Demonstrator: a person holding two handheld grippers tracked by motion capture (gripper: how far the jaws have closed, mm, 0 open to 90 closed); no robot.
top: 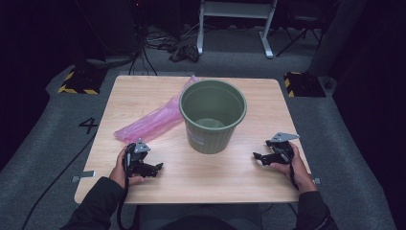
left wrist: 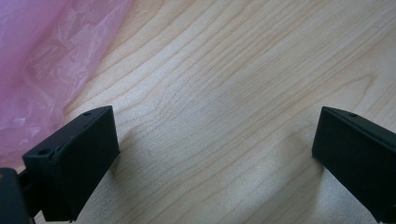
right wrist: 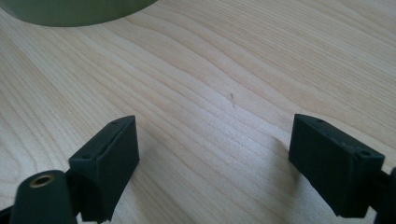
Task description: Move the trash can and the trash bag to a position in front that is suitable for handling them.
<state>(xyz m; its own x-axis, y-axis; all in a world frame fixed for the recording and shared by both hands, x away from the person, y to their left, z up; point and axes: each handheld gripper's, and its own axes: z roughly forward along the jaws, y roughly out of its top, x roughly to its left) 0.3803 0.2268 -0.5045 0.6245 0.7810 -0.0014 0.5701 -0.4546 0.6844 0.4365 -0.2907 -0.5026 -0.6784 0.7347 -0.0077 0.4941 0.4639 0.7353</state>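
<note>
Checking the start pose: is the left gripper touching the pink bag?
Apart. In the left gripper view, wood grain shows between the open left gripper and the pink bag.

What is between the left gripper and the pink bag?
Nothing visible. The left gripper rests open on the bare table, and the pink bag lies just beyond it, beside the green bin.

Bag [top: 151,120] left of bin [top: 212,116] on table [top: 230,175]
</note>
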